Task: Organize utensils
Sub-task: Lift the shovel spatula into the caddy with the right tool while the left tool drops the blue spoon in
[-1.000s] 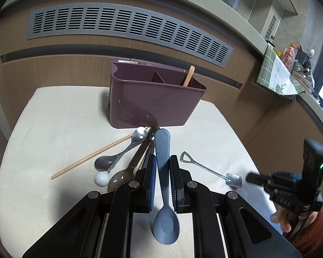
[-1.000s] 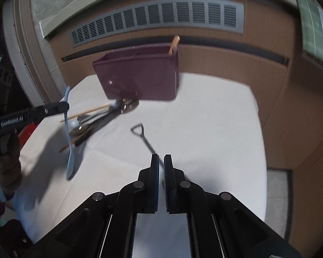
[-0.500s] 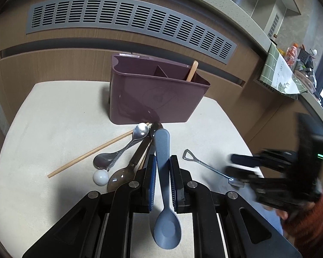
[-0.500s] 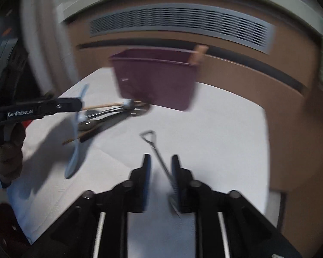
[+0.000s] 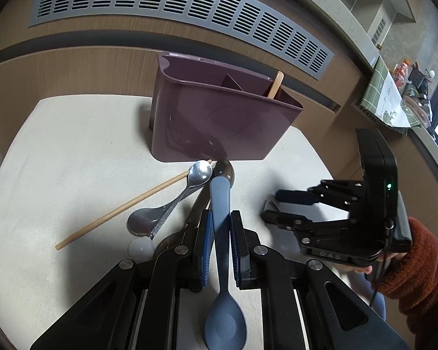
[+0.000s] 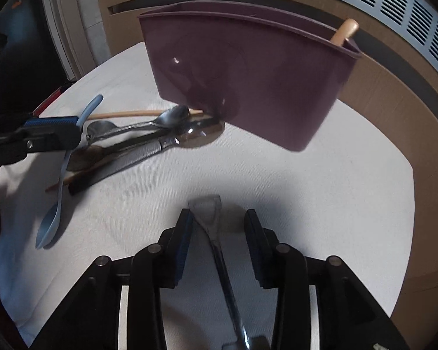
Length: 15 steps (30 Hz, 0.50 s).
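My left gripper is shut on the handle of a blue plastic spoon, bowl hanging toward me; it also shows in the right wrist view. A maroon utensil holder stands at the table's back, with a wooden handle in its right compartment. My right gripper is open, its jaws on either side of a small metal shovel-shaped spoon lying on the white cloth. Metal spoons and a wooden chopstick lie in front of the holder.
A small white ball lies by the spoons. The round table is covered in a white cloth; a wooden wall with a grey vent runs behind it. A dark knife handle lies among the spoons.
My right gripper has opened and moved forward and down, so its jaws now straddle the shovel-shaped spoon. My left gripper has lifted slightly nearer the holder, still holding the blue spoon.
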Motion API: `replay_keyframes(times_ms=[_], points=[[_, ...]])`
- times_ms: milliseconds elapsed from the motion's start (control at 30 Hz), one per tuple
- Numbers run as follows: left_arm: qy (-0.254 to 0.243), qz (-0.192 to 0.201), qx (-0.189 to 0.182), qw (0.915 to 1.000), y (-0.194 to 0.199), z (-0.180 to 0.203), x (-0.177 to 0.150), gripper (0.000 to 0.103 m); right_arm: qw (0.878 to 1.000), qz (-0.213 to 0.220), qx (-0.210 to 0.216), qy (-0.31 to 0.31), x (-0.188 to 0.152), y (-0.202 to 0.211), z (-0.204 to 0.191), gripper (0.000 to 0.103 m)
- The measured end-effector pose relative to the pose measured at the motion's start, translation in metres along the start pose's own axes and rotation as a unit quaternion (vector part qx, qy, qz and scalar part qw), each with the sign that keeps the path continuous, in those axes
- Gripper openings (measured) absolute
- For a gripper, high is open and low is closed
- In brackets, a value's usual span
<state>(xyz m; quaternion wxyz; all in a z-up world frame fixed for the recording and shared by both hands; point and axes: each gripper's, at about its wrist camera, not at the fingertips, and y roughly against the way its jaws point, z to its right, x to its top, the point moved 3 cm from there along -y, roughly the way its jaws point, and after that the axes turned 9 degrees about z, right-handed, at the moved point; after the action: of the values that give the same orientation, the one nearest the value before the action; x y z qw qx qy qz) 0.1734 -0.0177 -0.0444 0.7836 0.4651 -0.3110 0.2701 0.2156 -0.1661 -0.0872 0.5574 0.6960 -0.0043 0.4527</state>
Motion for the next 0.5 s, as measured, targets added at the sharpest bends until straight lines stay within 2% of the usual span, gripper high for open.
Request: replay_keyframes(times_ms=[100,133,233,400,500], points=[[-0.005,0.007,0.003,1.0,0.005,0.002,0.0,0.013,1.0,0.008,0.004,0.012,0.003,-0.003,-0.004,0.03],[-0.009,0.013,0.004,0.9999,0.009,0.004,0.0,0.013,1.0,0.008,0.008,0.001,0.002,-0.002,-0.004,0.02],[-0.02,0.029,0.006,0.9994,0.021,0.011,0.004,0.013,1.0,0.012,-0.007,-0.024,0.001,0.003,0.0,0.021],[-0.037,0.056,0.005,0.9977,0.043,0.024,0.013,0.013,0.996,0.067,-0.036,-0.054,0.003,0.044,0.007,0.021],[-0.045,0.068,0.006,0.9966,0.054,0.034,0.016,0.013,0.992,0.102,-0.06,-0.047,0.002,0.073,0.002,0.021]])
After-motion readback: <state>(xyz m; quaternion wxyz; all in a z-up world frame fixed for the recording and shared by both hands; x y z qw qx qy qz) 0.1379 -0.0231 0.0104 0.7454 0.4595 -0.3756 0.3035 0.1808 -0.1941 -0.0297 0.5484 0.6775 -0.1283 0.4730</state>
